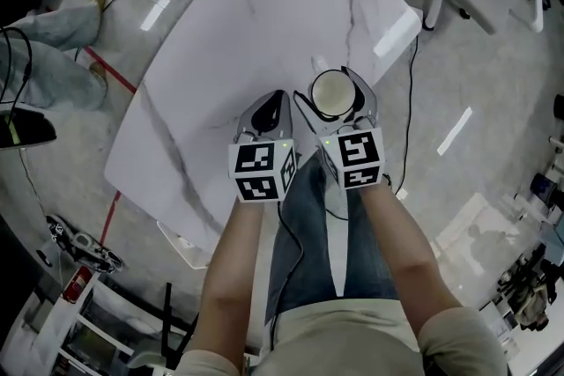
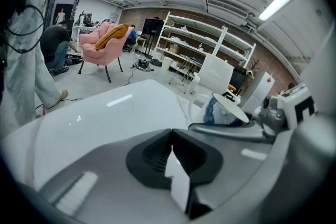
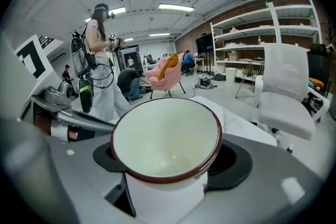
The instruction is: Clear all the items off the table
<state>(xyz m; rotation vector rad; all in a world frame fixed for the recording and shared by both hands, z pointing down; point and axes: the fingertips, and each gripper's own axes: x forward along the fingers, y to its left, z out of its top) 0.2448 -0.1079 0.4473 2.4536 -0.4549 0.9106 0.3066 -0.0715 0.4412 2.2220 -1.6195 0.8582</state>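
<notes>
Cup point(image 1: 332, 92), white with a brown rim, sits clamped between the jaws of your right gripper point(image 1: 335, 77), lifted over the near edge of the table point(image 1: 256, 22). Your left gripper point(image 1: 276, 98) hangs just beside it, jaws pressed together, with a thin white sliver point(image 2: 176, 178) at their seam too small to name. The carry-off looks to be in hand. Next, swing the cup clear of the table, level, and set it down elsewhere.

Wearer from above: blue jeans point(image 1: 310, 233); beige short-sleeved top point(image 1: 352, 339) below the jeans; black cable point(image 1: 302, 246) along the jeans. Above the jeans, grey left gripper point(image 1: 277, 94) and right gripper point(image 1: 331, 75), jaws black-lined, each bearing a marker cube point(image 1: 261, 172), white with black squares.
</notes>
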